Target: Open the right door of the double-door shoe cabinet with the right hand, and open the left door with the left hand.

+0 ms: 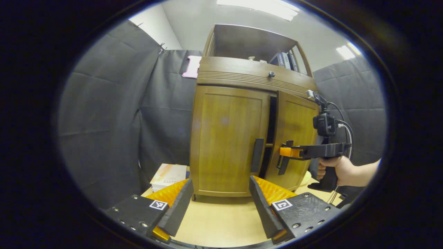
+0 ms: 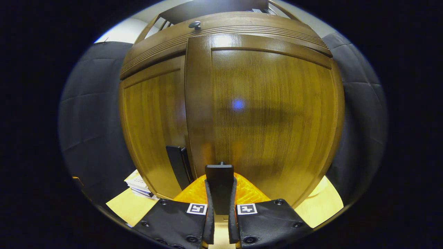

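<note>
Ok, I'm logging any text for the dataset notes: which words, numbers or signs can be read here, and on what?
Nothing is legible.
Book stack beside the cabinet: cover print too blurred to read.
Shelf books: spines too small to read.
Square markers by the jaws: coded patterns, no words.
Right door handle: no text.

Bare desk (image 1: 221, 221) lies open between the left hand-held gripper (image 1: 221, 204) and the closed left door (image 1: 228, 138), giving a free approach to its handle (image 1: 257, 155). The right door (image 1: 294, 138) stands ajar, a dark gap beside it. A stack of books (image 1: 168, 176) occupies the desk left of the cabinet (image 1: 252, 74).
</note>
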The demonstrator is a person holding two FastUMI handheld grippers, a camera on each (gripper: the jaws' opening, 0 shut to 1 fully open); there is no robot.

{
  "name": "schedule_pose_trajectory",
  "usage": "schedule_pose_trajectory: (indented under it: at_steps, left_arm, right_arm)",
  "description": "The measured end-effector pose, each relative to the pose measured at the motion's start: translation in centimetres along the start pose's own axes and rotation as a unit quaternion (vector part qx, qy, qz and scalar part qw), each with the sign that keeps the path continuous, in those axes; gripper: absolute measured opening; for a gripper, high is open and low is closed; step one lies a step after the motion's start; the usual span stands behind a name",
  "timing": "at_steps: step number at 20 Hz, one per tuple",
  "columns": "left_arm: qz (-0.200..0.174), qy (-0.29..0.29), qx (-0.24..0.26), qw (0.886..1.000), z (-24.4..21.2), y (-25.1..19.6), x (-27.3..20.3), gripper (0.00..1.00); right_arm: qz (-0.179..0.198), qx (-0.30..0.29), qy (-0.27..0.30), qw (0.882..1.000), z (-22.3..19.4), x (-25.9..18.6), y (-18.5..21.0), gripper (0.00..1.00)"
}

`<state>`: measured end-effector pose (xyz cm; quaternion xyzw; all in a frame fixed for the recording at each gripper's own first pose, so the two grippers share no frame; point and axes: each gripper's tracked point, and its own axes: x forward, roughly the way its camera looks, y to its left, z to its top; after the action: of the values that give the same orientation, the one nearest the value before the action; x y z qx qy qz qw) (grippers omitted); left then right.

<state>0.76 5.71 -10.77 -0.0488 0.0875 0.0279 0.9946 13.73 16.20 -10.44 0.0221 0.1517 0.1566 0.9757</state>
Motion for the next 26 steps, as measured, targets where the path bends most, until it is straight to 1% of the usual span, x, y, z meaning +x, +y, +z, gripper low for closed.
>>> schedule_pose_trajectory:
  at_steps: [1,3,6,13,20,22,23,24,25,26]
  left_arm:
    - [-0.002,0.000,0.000,1.000,-0.1,-0.1,0.0,0.90]
    - [-0.007,0.001,-0.004,1.000,0.1,-0.3,-0.1,0.90]
    - [-0.015,0.004,-0.006,1.000,0.3,-0.3,-0.1,0.90]
    - [-0.033,-0.002,0.011,0.999,0.7,-0.4,0.9,0.90]
    - [-0.050,-0.001,0.015,0.999,0.7,-1.3,1.3,0.90]
    - [-0.057,0.001,0.017,0.998,0.4,-1.7,1.3,0.90]
    - [-0.061,0.002,0.019,0.998,0.3,-1.9,1.3,0.93]
    - [-0.064,0.003,0.019,0.998,0.2,-2.2,1.4,0.90]
    - [-0.069,0.004,0.020,0.997,-0.4,-2.6,1.5,0.93]
    - [-0.073,0.007,0.021,0.997,-0.7,-3.0,1.5,0.90]
  right_arm:
    - [0.006,-0.001,-0.002,1.000,0.0,-0.3,0.0,0.17]
    - [0.018,-0.001,-0.003,1.000,-0.1,-1.1,-0.1,0.18]
    - [0.029,-0.002,-0.003,1.000,-0.3,-2.3,-0.2,0.17]
    - [0.047,0.003,-0.004,0.999,-1.0,-5.3,-1.0,0.17]
    - [0.041,0.014,-0.004,0.999,-1.9,-9.1,-3.0,0.18]
    - [0.038,0.022,-0.006,0.999,-2.1,-10.2,-3.8,0.17]
    - [0.036,0.026,-0.007,0.999,-2.2,-10.7,-4.3,0.17]
    - [0.033,0.028,-0.009,0.999,-2.3,-11.1,-4.6,0.18]
    - [0.029,0.029,-0.010,0.999,-2.4,-11.6,-5.0,0.18]
    - [0.024,0.032,-0.011,0.999,-2.7,-12.3,-5.4,0.18]
